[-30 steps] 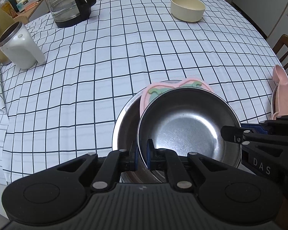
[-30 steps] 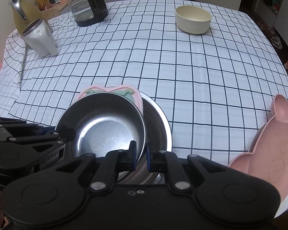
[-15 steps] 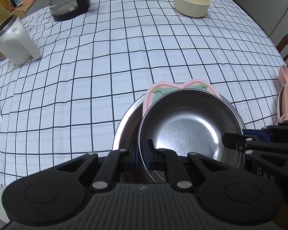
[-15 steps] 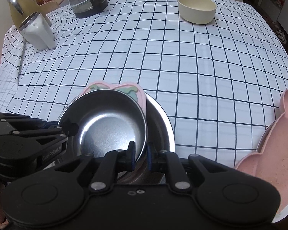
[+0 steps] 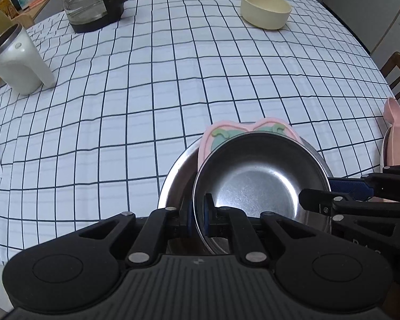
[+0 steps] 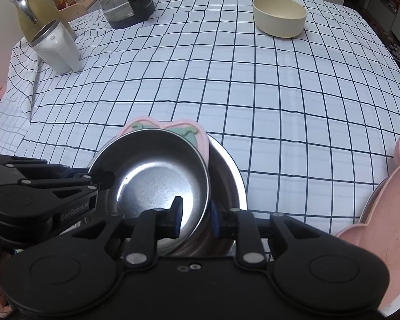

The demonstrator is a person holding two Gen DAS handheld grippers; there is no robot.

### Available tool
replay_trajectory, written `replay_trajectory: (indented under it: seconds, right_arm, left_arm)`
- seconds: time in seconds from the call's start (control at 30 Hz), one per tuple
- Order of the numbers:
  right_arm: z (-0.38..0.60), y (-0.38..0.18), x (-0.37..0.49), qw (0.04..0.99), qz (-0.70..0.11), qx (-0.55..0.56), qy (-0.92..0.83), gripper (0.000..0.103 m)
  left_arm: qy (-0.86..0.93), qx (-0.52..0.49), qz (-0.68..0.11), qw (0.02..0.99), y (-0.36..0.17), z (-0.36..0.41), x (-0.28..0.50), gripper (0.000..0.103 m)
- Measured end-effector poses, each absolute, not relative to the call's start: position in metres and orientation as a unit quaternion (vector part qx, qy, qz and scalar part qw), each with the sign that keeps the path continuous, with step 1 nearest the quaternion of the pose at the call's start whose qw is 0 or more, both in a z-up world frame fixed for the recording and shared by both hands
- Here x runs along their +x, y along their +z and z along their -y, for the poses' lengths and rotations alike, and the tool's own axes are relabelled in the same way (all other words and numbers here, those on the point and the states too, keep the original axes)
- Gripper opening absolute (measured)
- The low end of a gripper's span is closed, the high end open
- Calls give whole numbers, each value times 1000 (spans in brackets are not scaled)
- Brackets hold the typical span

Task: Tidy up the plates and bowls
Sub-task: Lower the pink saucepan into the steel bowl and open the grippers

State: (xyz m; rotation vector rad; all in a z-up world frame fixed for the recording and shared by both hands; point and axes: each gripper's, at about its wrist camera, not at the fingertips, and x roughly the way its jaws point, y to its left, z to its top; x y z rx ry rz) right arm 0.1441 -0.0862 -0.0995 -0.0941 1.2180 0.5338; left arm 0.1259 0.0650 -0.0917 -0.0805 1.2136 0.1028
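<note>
Bowls are stacked near the front edge of the checked tablecloth [image 5: 152, 85]: a small steel bowl [image 5: 256, 176] sits tilted inside a large steel bowl [image 5: 177, 181], and a pink plate [image 5: 208, 138] with a green figure on it stands wedged between the two, behind the small bowl. The small bowl holds nothing; its bright bottom is bare.

The left gripper [image 5: 199, 210] is clamped on the near rim of the small steel bowl, one blue pad inside the rim and one outside. The right gripper [image 6: 194, 217] straddles the same bowl's rim on the opposite side; its jaws have just been opening, and now both pads stand clear of the metal, the rim between them with a gap on each side.

Taking the stacked bowls as the landmark: a cream bowl [image 6: 280, 16] sits far beyond them toward the right, empty as far as its inside shows. Far beyond them to the left stands a glass jug with a black handle [image 5: 96, 2], with a white cup [image 5: 18, 58] with a steel rim nearer and further left. In the right wrist view a yellowish pitcher [image 6: 32, 13] stands just behind that cup. To the right of the stack, at the table edge, lies a pink dish with ears [image 6: 386, 208], empty.
</note>
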Motion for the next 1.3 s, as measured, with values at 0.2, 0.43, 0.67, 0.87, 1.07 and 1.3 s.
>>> replay_trajectory:
  seconds: [0.2,0.43,0.67,0.87,1.07,1.3]
  right_arm:
    - [88,-86,144,790,-552,-46,262,32]
    - [99,-61,149,801,-529,-55,275,42]
    - [112,-36,166,816,-505,-50,277,47]
    - [123,-23,184,825,-488,-48,280,51]
    - [139,-10,213,838,-467,-46,279,60]
    - [160,9,260,857,-439,-37,268,74]
  left_arm:
    - [35,-30,-549,835,-71,-61,124,16]
    - [21,-26,-525,850,-47,-54,129,17]
    - [14,-15,-501,865,-30,-44,144,17]
    - [4,-14,-484,875,-16,-31,165,29]
    - [8,-11,-450,893,2,-23,193,56]
    - [8,-17,-416,909,19,-16,238,68]
